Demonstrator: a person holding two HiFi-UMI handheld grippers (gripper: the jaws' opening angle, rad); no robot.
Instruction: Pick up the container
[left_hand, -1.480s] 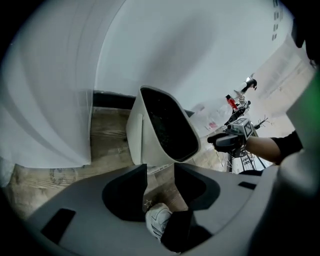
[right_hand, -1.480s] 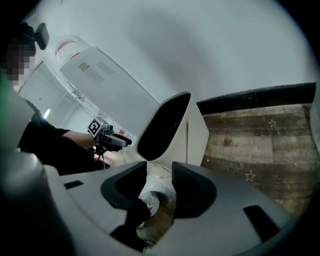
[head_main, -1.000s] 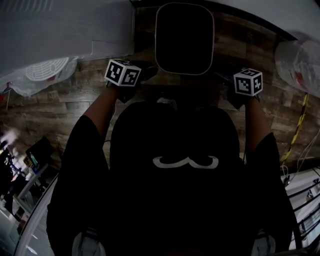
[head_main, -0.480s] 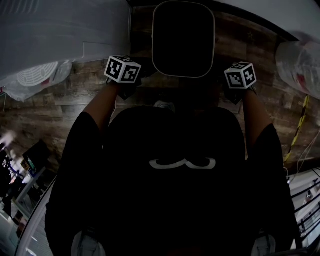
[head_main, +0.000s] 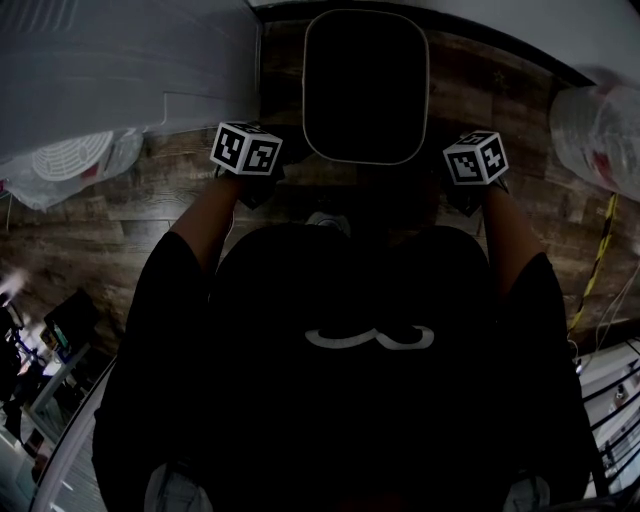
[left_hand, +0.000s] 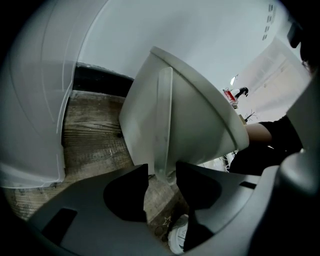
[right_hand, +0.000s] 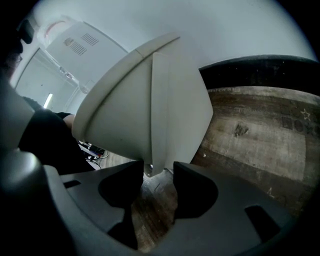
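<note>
White container (head_main: 366, 85), 1 — 2 ribs (left_hand: 164, 120) (right_hand: 159, 110) between just-opened jaws, 2 grippers (left_hand: 161, 172) (right_hand: 157, 170).

Looking down from the head, we cannot make out anything inside the pale grey, round-cornered plastic container (head_main: 366, 85): its hollow is plain black. The person's black shirt (head_main: 360, 390) hides the wooden floor (head_main: 150, 205) beneath it. The clear plastic bag (head_main: 600, 130) at right and the large white plastic shape (head_main: 120, 60) at top left, which we cannot identify, run off the edge.

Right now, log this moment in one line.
left gripper: open, just been opening, rib of container between jaws | right gripper: same, other rib
</note>
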